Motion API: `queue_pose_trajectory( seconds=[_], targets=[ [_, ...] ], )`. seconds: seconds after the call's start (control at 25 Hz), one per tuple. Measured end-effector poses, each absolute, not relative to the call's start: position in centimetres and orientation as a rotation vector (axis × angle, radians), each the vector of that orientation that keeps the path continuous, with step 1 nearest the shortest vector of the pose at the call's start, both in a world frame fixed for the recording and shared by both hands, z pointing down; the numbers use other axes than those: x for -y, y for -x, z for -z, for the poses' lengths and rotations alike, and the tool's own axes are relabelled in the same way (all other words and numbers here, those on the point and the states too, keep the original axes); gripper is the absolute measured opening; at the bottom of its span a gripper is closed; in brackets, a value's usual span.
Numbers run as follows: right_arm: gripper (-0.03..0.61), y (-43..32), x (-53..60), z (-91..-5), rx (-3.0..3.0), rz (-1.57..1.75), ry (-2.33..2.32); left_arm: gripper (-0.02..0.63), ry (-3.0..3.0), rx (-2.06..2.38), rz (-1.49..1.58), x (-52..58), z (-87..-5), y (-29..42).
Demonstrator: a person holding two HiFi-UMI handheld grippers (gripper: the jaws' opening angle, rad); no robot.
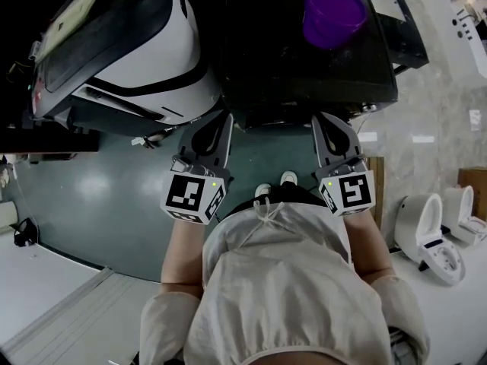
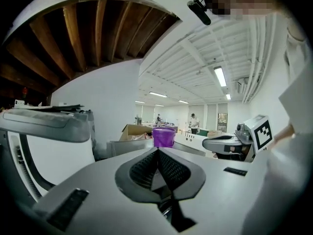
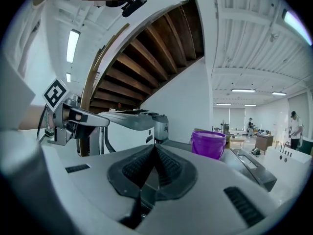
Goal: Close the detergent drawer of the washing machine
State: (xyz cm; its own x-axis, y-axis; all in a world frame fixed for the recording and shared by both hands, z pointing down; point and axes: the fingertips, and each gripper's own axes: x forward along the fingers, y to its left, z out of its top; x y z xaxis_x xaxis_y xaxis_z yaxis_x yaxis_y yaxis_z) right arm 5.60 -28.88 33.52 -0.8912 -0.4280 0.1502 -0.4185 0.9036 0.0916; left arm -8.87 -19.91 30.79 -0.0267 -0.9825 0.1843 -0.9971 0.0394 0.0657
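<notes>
Facing the black washing machine (image 1: 304,59), both grippers are held level, just short of its front edge and not touching it. Left gripper (image 1: 225,122): jaws clenched together, nothing between them. Right gripper (image 1: 319,122): likewise clenched, empty. A purple plastic bucket (image 1: 332,12) stands on the machine's top, back right. The detergent drawer cannot be made out on the machine's dark front.

Dark machine top (image 1: 266,52) cut by upper edge; detergent drawer not discernible.

Bucket (image 1: 333,12) sits on the washing machine (image 1: 266,63); a second machine (image 1: 156,55) stands left of it
</notes>
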Motion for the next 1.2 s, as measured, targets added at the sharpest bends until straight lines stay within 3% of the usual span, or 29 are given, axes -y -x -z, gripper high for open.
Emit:
queue_pose_trajectory(
  seconds=[0.4,1.2],
  targets=[
    [0.005,-7.0,27.2,-29.3,2.937,0.121,-0.73,0.019,-2.201,2.099,-0.097,17.3,-25.4,7.6],
    [0.0,-6.5,25.4,-29.2,2.964,0.097,-0.663,0.018,-2.219,2.083,-0.118,16.7,-26.4,7.0]
  ],
)
